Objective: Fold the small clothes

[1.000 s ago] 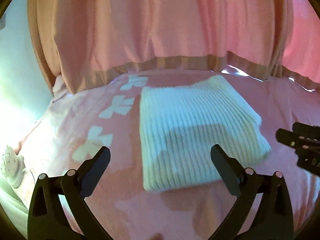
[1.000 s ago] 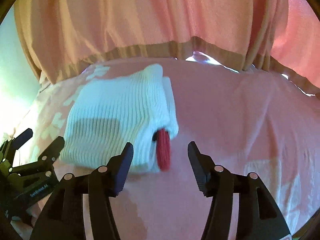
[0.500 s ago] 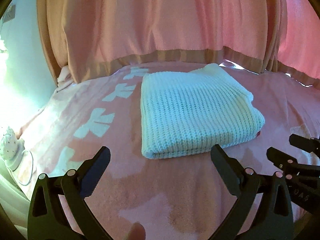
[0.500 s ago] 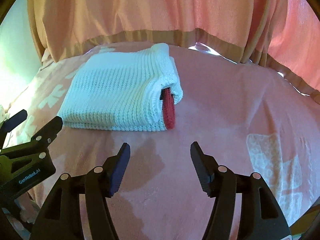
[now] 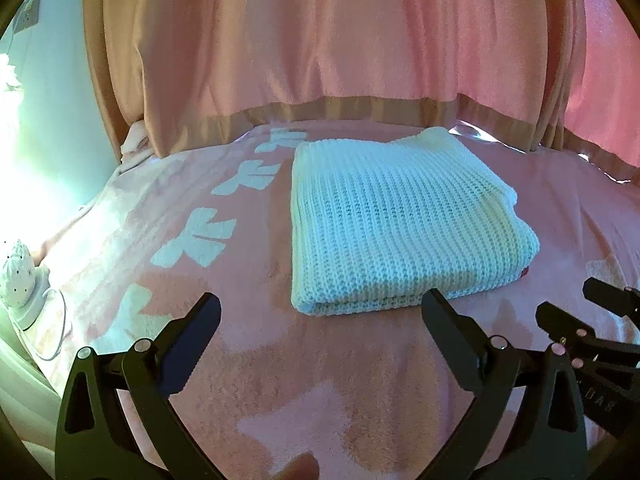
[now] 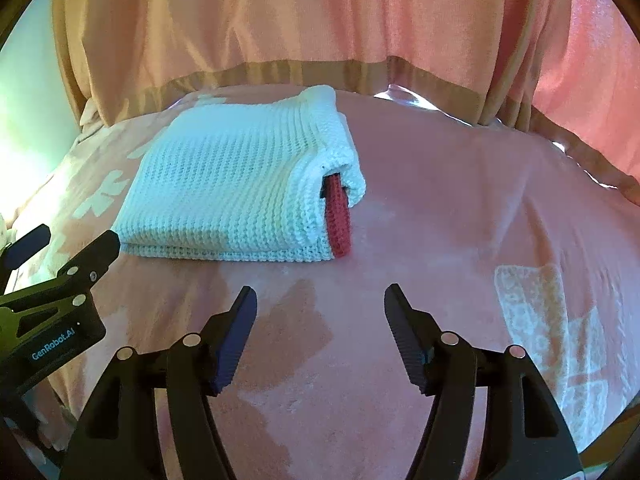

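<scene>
A white knitted garment (image 5: 396,220) (image 6: 232,192) lies folded in a neat rectangle on the pink bedspread (image 5: 320,380). A red knitted edge (image 6: 339,220) sticks out of its right side. My left gripper (image 5: 320,320) hovers in front of the garment's near edge, open, nothing between its fingers. My right gripper (image 6: 320,312) hovers short of the garment's near right corner; its jaws are opening and hold nothing. Each gripper also shows at the side of the other's view: the right gripper (image 5: 576,308) and the left gripper (image 6: 68,240).
Pink curtains with a tan hem (image 5: 340,108) hang behind the bed. White bow patterns (image 5: 200,236) run along the bedspread's left side. A small white lamp-like object with a cord (image 5: 20,280) stands at the far left. A white patch (image 6: 556,340) marks the cover at right.
Both grippers have drawn back from the folded garment, which now lies farther ahead. The right gripper's fingers stand a little wider apart.
</scene>
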